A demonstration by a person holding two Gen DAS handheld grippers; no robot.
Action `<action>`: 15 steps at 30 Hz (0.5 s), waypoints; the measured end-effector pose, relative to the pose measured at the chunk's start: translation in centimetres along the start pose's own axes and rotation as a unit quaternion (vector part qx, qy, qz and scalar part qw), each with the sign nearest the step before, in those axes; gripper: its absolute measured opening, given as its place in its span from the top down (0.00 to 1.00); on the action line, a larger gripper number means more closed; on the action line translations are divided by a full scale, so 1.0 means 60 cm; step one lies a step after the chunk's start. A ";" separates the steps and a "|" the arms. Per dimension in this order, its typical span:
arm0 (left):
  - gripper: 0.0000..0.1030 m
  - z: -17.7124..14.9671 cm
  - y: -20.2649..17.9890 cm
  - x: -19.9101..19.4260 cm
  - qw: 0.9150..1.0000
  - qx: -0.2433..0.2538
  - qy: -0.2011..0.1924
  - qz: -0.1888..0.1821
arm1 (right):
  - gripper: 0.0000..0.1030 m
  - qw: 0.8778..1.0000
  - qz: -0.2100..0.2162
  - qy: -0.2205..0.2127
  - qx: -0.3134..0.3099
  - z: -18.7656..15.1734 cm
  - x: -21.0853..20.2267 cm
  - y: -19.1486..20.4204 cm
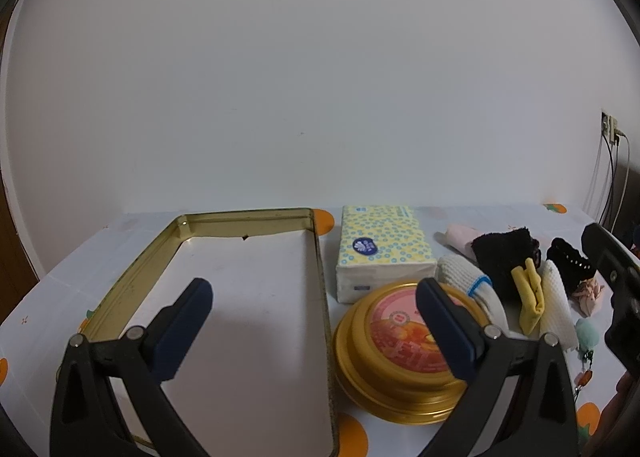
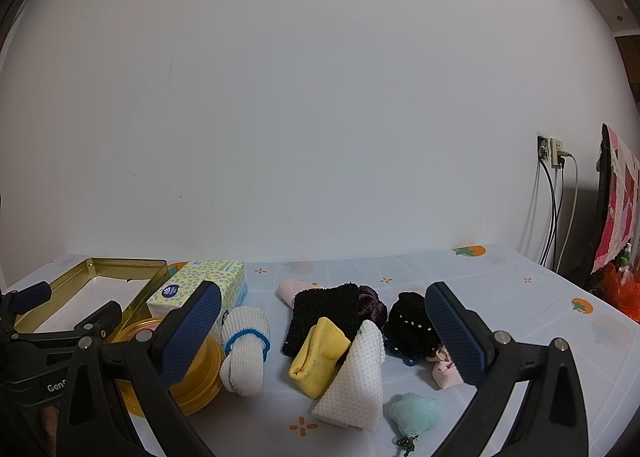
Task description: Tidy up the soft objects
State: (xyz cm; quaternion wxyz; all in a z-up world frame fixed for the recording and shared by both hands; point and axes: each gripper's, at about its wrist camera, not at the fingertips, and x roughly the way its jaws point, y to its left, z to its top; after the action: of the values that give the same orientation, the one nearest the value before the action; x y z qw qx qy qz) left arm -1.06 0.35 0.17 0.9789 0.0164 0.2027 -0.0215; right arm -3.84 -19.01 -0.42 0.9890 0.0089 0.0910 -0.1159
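Left cam gets the whole gold tin tray [image 1: 248, 297]; only the right cam catches the teal star plush [image 2: 416, 411] properly. Both jaws spread, empty.

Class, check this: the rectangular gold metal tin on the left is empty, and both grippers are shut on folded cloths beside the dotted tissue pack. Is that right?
Not quite. The rectangular gold metal tin is empty and lies beside the dotted tissue pack, but both the left gripper and the right gripper are open and hold nothing, as each wrist view shows.
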 end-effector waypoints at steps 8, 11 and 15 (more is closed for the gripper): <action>0.00 0.000 -0.001 0.000 1.000 0.001 0.000 -0.001 | 0.00 1.000 -0.002 0.000 0.003 0.003 0.000 -0.003; 0.00 0.000 -0.002 0.000 1.000 0.002 0.001 -0.001 | 0.00 1.000 -0.002 -0.001 0.004 0.003 -0.001 -0.003; 0.00 -0.001 -0.001 -0.001 1.000 0.001 0.002 0.000 | 0.00 1.000 -0.003 -0.001 0.004 0.003 -0.001 -0.003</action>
State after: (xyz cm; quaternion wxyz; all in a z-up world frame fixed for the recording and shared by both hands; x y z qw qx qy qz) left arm -1.17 0.27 0.14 0.9785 0.0172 0.2043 -0.0215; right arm -3.88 -19.18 -0.24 0.9888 0.0122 0.0898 -0.1188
